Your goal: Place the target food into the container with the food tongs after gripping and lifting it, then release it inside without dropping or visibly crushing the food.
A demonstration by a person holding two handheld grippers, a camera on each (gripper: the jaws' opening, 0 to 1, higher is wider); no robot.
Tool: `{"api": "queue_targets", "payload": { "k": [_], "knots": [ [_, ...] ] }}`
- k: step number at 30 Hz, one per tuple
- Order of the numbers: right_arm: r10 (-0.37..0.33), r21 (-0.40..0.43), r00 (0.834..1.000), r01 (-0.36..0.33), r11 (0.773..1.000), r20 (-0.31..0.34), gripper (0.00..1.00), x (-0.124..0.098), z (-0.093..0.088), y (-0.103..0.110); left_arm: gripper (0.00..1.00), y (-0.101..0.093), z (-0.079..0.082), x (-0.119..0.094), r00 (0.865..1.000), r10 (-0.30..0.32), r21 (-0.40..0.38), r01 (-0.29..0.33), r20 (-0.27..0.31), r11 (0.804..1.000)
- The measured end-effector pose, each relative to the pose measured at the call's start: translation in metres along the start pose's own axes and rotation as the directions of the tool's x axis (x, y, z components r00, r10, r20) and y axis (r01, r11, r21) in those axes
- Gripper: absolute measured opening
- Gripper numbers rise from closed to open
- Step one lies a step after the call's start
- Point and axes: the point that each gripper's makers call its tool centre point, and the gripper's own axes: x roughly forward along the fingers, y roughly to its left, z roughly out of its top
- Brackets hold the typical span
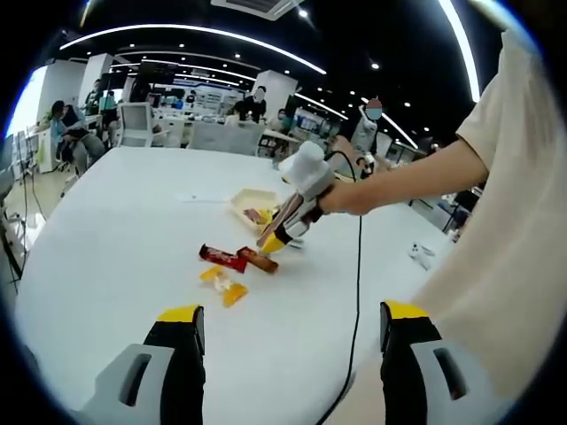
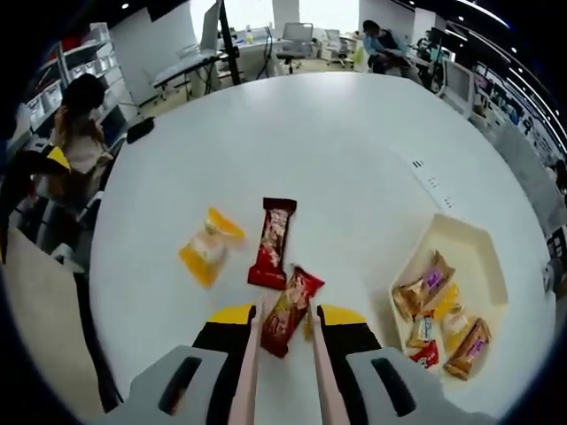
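While gripped, red snack packet (image 2: 289, 310) looks uncrushed.

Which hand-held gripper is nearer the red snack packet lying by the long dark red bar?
Right. The right hand-held gripper has its tongs on either side of the red snack packet; the left hand-held gripper is held back at the table's near edge, well apart from it.

Both views: bright, even indoor lighting from long ceiling light strips (image 1: 204, 34) that arc across a dark ceiling. The white surface (image 1: 115, 230) reflects strongly, nearly washed out; shadows beneath the objects are soft and faint. A window (image 1: 27, 102) at the left gripper view's edge is overexposed. Fisheye distortion bends straight lines outward; background figures appear slightly soft.
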Motion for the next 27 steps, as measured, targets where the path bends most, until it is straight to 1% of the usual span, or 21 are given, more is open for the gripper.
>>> {"api": "queue_targets", "payload": {
  "k": [4, 12, 18, 20, 22, 27],
  "knots": [
    [-0.007, 0.012, 1.000, 0.007, 1.000, -0.014, 0.27, 0.002, -0.004, -0.002, 0.81, 0.002, -0.001, -0.001, 1.000, 0.003, -0.005, -0.003, -0.002, 1.000],
    [-0.004, 0.033, 1.000, 0.005, 0.999, -0.014, 0.27, 0.003, -0.003, -0.002, 0.81, 0.004, -0.002, -0.001, 1.000, 0.005, -0.008, -0.005, -0.004, 1.000],
    [-0.005, 0.034, 0.999, 0.007, 0.999, -0.033, 0.27, 0.011, -0.006, -0.003, 0.81, 0.004, -0.001, -0.001, 1.000, 0.002, -0.006, -0.002, -0.005, 1.000],
    [-0.007, 0.061, 0.999, 0.009, 0.998, -0.031, 0.27, 0.011, -0.007, -0.004, 0.81, 0.005, -0.001, -0.001, 1.000, 0.005, -0.006, -0.005, -0.005, 1.000],
    [-0.005, 0.067, 1.000, 0.007, 0.998, -0.030, 0.27, 0.011, -0.007, -0.003, 0.81, 0.006, -0.001, -0.002, 1.000, 0.007, -0.008, -0.007, -0.005, 1.000],
    [-0.001, 0.056, 0.999, 0.003, 0.998, -0.040, 0.26, 0.012, -0.006, -0.003, 0.81, 0.007, -0.001, -0.002, 1.000, 0.011, -0.011, -0.011, -0.005, 1.000]
  ]
}}
